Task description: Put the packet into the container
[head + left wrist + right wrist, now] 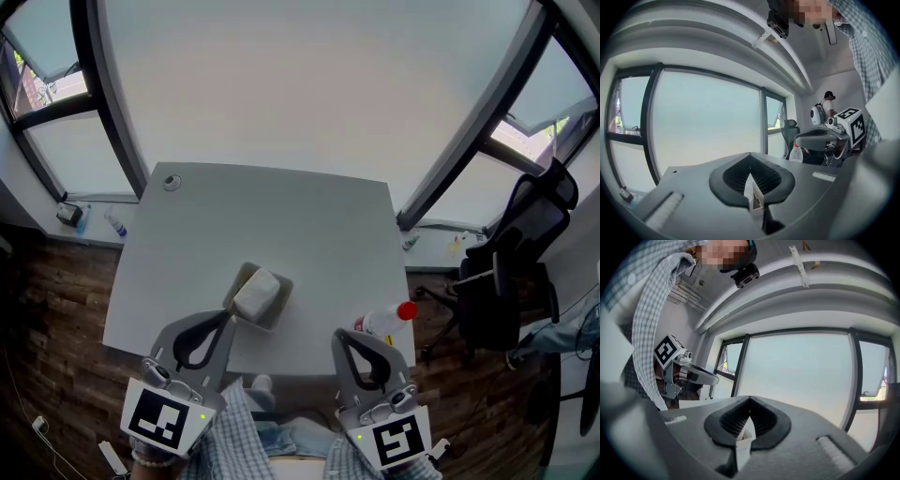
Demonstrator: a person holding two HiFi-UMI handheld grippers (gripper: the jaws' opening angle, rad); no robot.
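A white packet (258, 293) lies inside a small beige container (242, 277) near the front edge of the grey table (291, 220). My left gripper (228, 317) is shut and empty, its tips right at the container's near left corner; whether they touch it I cannot tell. In the left gripper view the left gripper (750, 157) shows closed jaws with nothing between them. My right gripper (338, 336) hovers at the table's front edge, right of the container, also shut and empty. The right gripper view shows the right gripper (750, 400) with its jaws closed, aimed at the window.
A clear bottle with a red cap (386, 321) lies at the table's front right corner, just beyond the right gripper. A small round fitting (171, 182) sits at the far left corner. A black office chair (511, 272) stands to the right. Windows (309, 75) are behind the table.
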